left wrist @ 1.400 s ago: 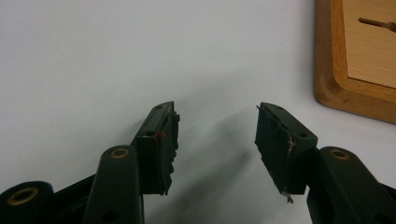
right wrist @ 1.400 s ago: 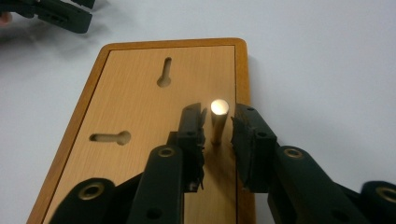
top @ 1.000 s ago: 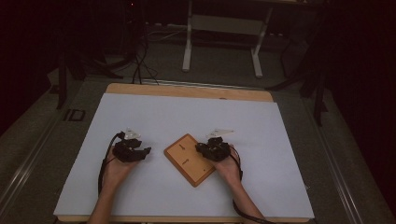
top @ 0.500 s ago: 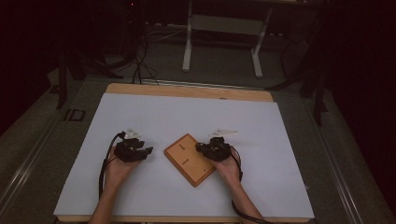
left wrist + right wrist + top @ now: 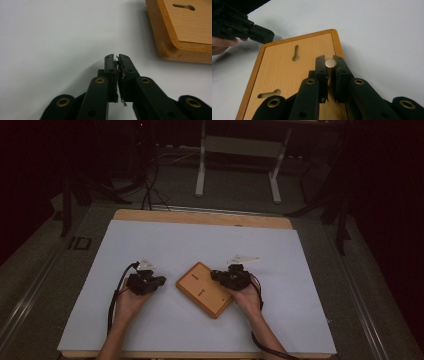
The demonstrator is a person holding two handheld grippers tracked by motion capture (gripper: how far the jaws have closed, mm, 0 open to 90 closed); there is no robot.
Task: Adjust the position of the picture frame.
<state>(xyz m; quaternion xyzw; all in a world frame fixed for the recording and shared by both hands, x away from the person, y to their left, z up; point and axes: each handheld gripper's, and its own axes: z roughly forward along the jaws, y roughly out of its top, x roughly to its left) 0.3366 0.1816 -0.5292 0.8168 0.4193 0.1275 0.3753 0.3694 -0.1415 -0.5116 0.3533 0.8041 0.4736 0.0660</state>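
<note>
Just now two hand-held grippers work low over a white table top (image 5: pixel 165 240), with a wooden board (image 5: pixel 205 289) lying flat and slantwise between them. The board is a light beech-coloured slab with a rounded, raised rim and two keyhole-shaped slots (image 5: pixel 296 56) cut into its face.

The right gripper (image 5: pixel 330 65) hangs over the board's right part, and its black jaws are clenched on a small metal pin (image 5: pixel 330 63), a short brass-coloured cylinder with a flat round head that stands upright between the pads. In the right gripper view the pin sits near the board's far right corner, above the bare wood beside the rim. Whether its foot touches the wood is hidden by the jaws. In the high view the right gripper (image 5: pixel 231 277) lies over the board's right edge, with the hand behind it.

The left gripper (image 5: pixel 116 59) is just beside the board's left edge, apart from it, over bare white surface. Its jaws have just been closing and now stand pressed together with nothing between them but some frayed shreds on the pads. From above, the left gripper (image 5: pixel 146 282) points toward the board.
</note>
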